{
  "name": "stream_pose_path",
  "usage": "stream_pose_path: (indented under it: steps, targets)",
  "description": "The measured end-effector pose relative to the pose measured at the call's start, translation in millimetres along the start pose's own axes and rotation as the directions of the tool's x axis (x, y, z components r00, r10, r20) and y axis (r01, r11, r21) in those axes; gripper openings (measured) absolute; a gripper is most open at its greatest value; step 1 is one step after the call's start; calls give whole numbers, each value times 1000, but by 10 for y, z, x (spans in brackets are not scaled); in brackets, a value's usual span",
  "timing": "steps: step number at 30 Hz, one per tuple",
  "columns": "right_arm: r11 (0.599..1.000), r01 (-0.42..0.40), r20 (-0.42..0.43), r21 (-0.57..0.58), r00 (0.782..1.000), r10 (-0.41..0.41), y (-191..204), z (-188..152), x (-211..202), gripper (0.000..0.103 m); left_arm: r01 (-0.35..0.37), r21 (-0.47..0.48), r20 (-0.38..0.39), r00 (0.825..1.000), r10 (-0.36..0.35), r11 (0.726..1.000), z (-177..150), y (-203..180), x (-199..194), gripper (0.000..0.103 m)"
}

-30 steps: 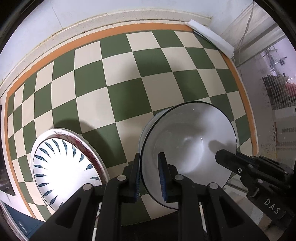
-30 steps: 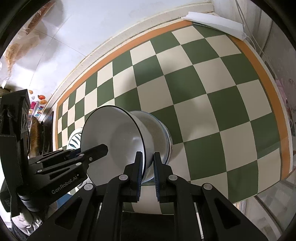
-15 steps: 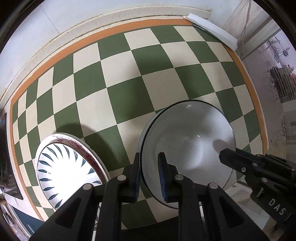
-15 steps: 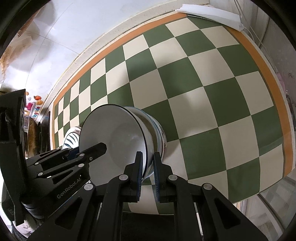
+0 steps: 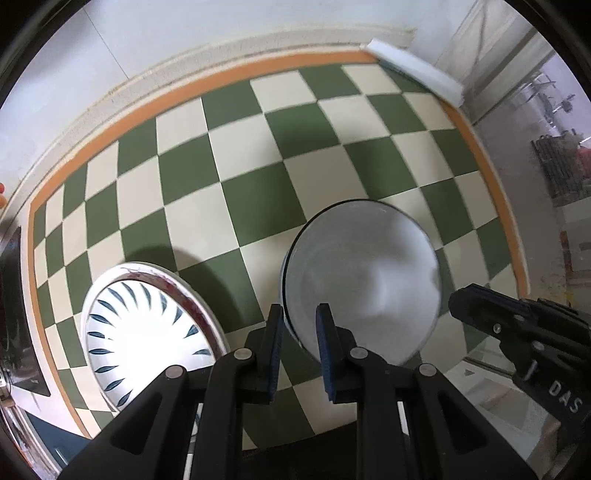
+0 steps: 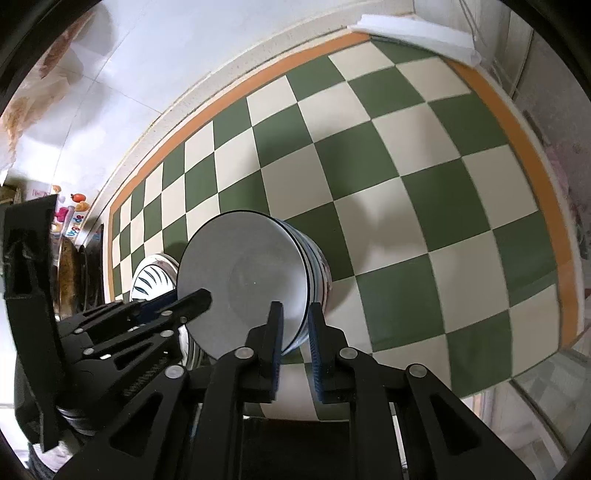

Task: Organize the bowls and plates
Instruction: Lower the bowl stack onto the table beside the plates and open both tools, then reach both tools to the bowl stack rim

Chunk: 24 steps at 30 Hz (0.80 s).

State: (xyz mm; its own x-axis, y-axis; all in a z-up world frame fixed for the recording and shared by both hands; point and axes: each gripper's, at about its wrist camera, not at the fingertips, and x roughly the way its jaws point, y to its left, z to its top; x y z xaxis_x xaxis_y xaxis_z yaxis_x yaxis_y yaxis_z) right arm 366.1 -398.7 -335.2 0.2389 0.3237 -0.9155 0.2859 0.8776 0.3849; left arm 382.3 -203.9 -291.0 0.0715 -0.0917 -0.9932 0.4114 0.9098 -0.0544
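**Left wrist view: both grippers on one bowl rim**

Nearest the lens, the left gripper (image 5: 300, 350) is clenched on the near edge of the white bowl (image 5: 365, 280). The rim stands between its blue pads, close against the left one. The bowl is empty, its inside plain white with a thin dark line round the lip. The right gripper (image 5: 476, 306) reaches the same bowl from the right side of this view.

In the right wrist view the right gripper's pads are closed on the bowl's lower rim. The white bowl tips towards the camera and sits in a blue-striped bowl (image 6: 318, 271). Its outer wall shows just behind. How deep the white bowl is seated in it I cannot tell.

Just left of the bowls lies a patterned plate (image 5: 147, 332), white with dark blue leaf strokes fanning out, nothing on it. A red-flecked rim shows along its upper edge. Whether that is a second plate underneath I cannot tell.

Everything stands on a green-and-cream checked cloth (image 5: 258, 192) with an orange border. At its far right corner lies a folded white cloth (image 5: 417, 74), against a pale wall (image 5: 184, 33).
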Motion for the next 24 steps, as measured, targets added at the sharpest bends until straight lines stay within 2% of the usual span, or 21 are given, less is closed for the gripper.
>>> stream_pose_path:
  steps: [2,4,6,7,9,11,12,13,15,16,19,24]
  targets:
    - [1000,24,20,-17,1000,-23,50,-65,-131,18,10,6,32,999,-10,1000,-59,12,-154,16]
    - [999,40,44,-26,998,-39,90,-134,-260,26,26,15,63,998,-27,1000,-137,18,-330,21]
    - [997,65,69,-40,996,-62,141,-208,-393,40,37,30,89,995,-39,999,-197,15,-475,24]
    - [996,77,81,-46,994,-73,169,-246,-464,43,43,37,103,994,-46,998,-222,11,-546,29]
    - [995,86,102,-53,992,-81,217,-318,-599,58,45,51,128,990,-52,998,-266,15,-682,34]
    - [993,100,115,-61,989,-93,272,-388,-710,68,57,61,149,987,-65,997,-294,20,-817,36]
    - [992,110,122,-67,987,-101,304,-425,-765,73,61,64,159,985,-70,996,-301,25,-871,43]
    - [991,115,131,-71,986,-105,339,-468,-825,76,63,69,167,983,-73,996,-307,25,-913,61]
    - [990,120,147,-71,983,-108,399,-545,-945,84,53,73,195,979,-66,996,-315,35,-1018,83]
    - [990,124,157,-68,981,-112,419,-571,-999,86,42,69,218,974,-56,997,-327,51,-1080,88]
    - [986,154,199,-67,970,-138,485,-643,-1180,90,53,66,270,961,-69,996,-347,98,-1240,93]
    - [980,187,262,-60,951,-165,560,-723,-1450,94,98,74,291,950,-115,992,-385,137,-1404,99]
